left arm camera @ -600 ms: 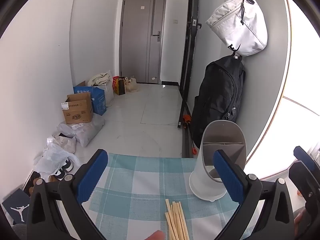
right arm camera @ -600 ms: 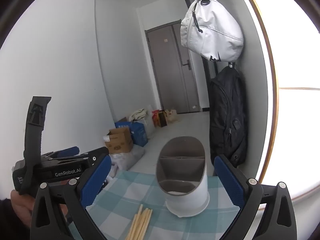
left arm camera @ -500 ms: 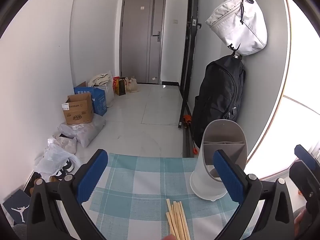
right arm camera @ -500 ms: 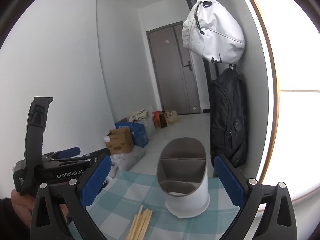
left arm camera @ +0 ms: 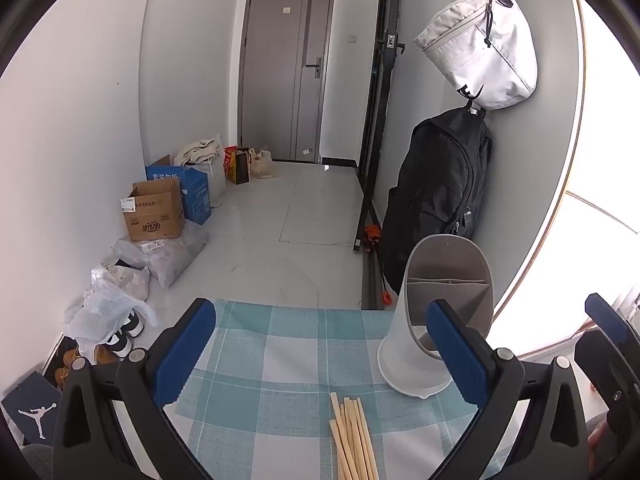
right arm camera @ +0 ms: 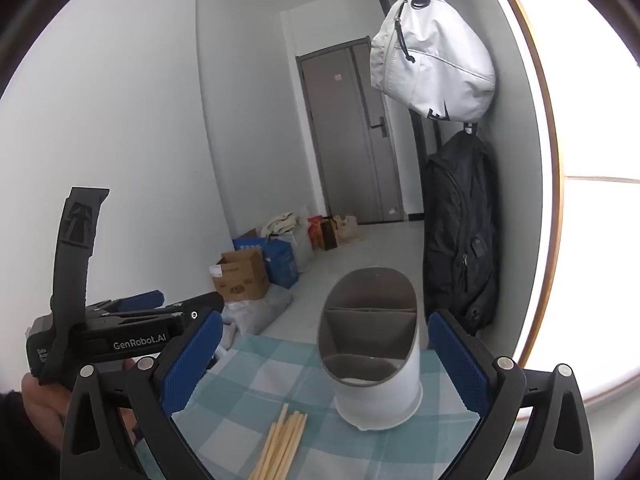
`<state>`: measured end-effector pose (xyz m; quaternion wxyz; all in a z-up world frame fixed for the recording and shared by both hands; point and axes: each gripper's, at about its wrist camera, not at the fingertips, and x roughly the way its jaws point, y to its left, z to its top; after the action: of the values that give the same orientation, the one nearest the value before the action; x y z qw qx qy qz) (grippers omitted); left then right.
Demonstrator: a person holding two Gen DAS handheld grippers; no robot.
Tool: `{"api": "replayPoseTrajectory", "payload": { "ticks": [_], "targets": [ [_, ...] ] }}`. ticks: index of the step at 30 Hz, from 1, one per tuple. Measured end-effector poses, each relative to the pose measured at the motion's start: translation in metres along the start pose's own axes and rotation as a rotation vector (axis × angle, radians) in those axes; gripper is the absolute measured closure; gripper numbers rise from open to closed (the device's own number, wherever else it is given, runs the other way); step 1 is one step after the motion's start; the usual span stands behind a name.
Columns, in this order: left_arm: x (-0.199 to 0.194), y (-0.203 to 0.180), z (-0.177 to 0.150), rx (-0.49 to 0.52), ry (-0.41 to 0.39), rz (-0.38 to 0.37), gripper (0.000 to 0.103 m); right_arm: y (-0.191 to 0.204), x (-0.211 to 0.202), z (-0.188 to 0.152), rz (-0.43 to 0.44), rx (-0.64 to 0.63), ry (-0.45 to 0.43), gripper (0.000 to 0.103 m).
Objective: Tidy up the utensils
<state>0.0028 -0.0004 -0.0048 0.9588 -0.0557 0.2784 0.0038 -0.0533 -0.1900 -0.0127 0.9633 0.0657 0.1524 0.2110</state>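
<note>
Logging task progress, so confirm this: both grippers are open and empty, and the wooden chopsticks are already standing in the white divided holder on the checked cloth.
Wrong on one count: the chopsticks lie flat on the checked cloth beside the holder, as the right wrist view shows. Its compartments look empty. The left gripper and the right gripper are open and empty.

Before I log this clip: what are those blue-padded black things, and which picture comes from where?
They are hand-held tongs, one in each of a person's hands, each with a wide-angle camera looking along its two fingers. One picture is from the left tongs, the other from the right tongs. Both are open and hold nothing. On the checked tablecloth lie wooden chopsticks beside an upright white utensil holder with inner dividers. In the right view, the left tongs appear from the side.
</note>
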Motion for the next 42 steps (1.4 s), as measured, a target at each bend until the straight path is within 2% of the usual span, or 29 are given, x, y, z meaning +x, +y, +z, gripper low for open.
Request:
{"api": "replayPoseTrajectory", "payload": {
  "ticks": [9,16,42],
  "targets": [
    [0.003,-0.009,0.000,0.010,-0.009,0.005,0.001,-0.001,-0.002,-0.002,-0.005,0.013,-0.009,0.000],
    [-0.003,0.002,-0.002,-0.002,-0.002,-0.006,0.001,-0.001,-0.001,-0.001,-0.002,0.013,-0.008,0.000],
    [0.002,0.000,-0.003,0.008,0.024,0.009,0.001,0.000,-0.001,-0.001,-0.006,0.008,-0.002,0.000]
  ]
}}
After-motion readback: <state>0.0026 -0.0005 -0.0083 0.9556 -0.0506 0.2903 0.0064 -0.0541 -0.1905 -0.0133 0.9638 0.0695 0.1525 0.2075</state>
